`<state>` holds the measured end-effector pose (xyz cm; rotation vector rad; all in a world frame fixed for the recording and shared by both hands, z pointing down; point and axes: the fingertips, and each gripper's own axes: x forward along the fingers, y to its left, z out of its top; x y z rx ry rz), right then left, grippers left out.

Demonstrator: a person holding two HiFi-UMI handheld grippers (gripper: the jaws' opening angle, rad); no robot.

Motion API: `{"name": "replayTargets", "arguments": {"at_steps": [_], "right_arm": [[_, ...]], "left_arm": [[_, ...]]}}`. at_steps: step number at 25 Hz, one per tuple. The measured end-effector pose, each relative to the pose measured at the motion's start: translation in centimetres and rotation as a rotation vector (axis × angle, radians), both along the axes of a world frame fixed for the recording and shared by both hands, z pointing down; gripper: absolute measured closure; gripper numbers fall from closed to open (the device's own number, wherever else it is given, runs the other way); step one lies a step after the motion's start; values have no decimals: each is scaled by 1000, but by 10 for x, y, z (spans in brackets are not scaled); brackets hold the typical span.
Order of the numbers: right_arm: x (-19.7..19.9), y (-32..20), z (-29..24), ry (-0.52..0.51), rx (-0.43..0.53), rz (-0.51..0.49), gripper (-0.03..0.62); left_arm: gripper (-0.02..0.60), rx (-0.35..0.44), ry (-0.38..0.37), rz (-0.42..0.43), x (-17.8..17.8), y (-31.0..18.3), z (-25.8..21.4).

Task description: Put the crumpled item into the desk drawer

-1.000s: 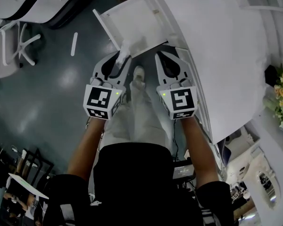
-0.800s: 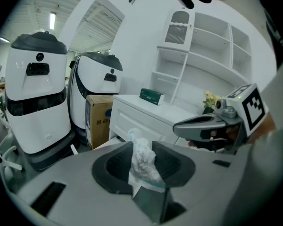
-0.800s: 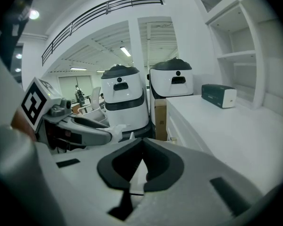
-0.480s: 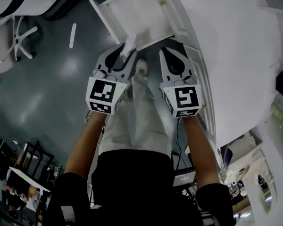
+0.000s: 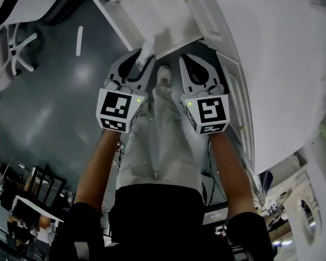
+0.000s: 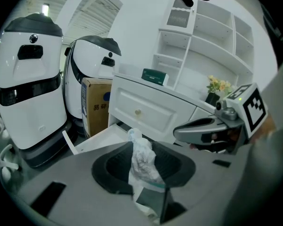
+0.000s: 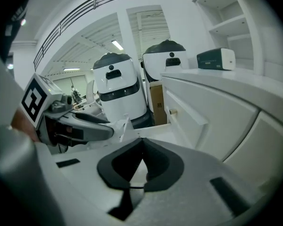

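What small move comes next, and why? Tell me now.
Probably ease the left gripper forward and down over the open drawer: it grips the crumpled paper, which sits at the drawer's near edge, not yet inside.

Lower end of crumpled item [image 6: 142, 158] out of sight inside left gripper [image 6: 140, 147]

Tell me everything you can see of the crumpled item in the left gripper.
The crumpled item is a white wad, thin and wrinkled like tissue or soft paper, drawn into a narrow upright tuft. Its lower part is clamped in the jaws of the left gripper; its top pokes out past their tips. Nothing else touches it. In the head view it appears over the near edge of the open white drawer, not yet inside.
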<state>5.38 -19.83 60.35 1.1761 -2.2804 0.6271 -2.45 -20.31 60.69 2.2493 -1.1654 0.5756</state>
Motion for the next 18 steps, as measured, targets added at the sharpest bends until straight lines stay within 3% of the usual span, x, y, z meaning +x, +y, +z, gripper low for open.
{"name": "replayTargets", "arguments": {"at_steps": [9, 18], "right_arm": [[-6, -8, 32, 3, -31, -7, 602], [-9, -7, 53, 7, -56, -2, 603]], "left_arm": [[471, 4, -33, 61, 2, -10, 36], [471, -28, -97, 228, 14, -18, 59]]}}
